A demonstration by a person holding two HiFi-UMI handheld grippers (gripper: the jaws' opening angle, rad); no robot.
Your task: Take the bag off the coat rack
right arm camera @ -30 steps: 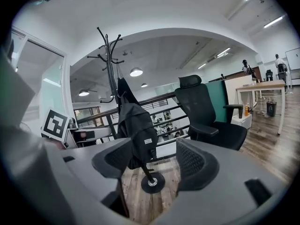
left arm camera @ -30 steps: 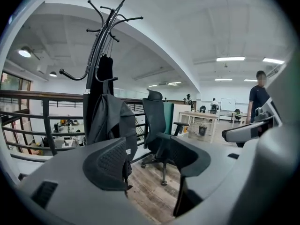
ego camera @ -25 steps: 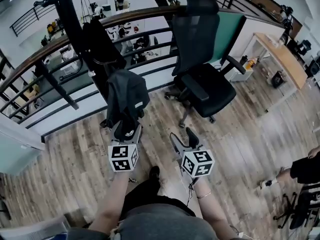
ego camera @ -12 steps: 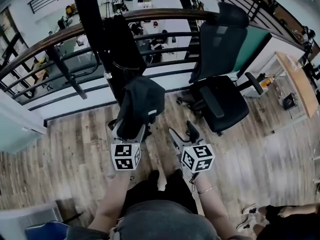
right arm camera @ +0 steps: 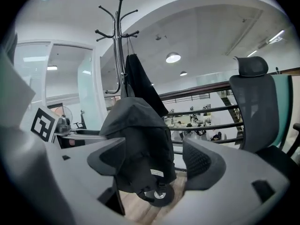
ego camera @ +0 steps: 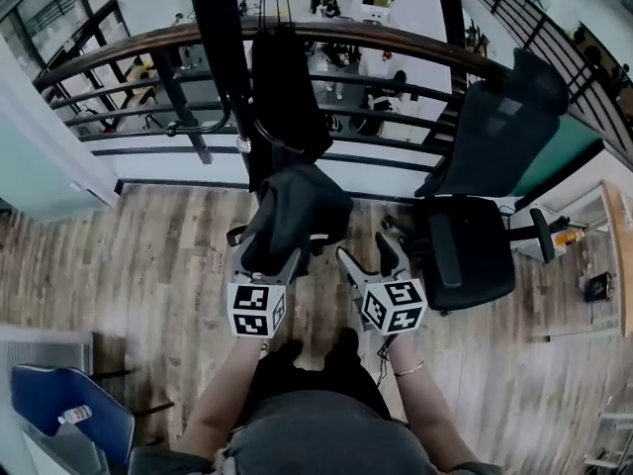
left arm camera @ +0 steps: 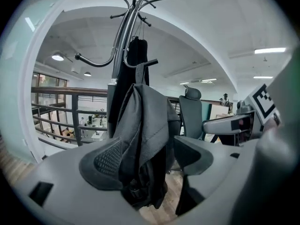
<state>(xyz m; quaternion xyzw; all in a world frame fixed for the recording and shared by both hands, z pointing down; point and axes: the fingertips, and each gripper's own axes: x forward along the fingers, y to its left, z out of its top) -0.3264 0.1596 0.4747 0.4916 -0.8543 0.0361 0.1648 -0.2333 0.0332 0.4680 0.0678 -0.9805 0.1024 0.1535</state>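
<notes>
A dark grey bag (ego camera: pixel 297 206) hangs from a low hook of the black coat rack (ego camera: pixel 220 57), in front of a black coat (ego camera: pixel 287 87). My left gripper (ego camera: pixel 269 253) is right at the bag's lower edge. In the left gripper view the bag (left arm camera: pixel 146 135) fills the gap of the left gripper (left arm camera: pixel 147 156), and the pads (left arm camera: pixel 105 161) do not press on it. My right gripper (ego camera: pixel 366 258) is beside the bag, to its right. Through the right gripper (right arm camera: pixel 154 161) the bag (right arm camera: pixel 138 144) shows further off, with nothing between the jaws. Both pairs of jaws have just been opening and stand open.
A black office chair (ego camera: pixel 475 245) stands close on the right, on the wooden floor. A railing (ego camera: pixel 396 52) with a wooden handrail runs behind the rack. A blue seat (ego camera: pixel 69 419) is at the lower left.
Both grippers have come closer to the bag, the right one more. The head view has swung, so rack and bag sit nearer the middle and the chair further right. Both jaws stand wider.
</notes>
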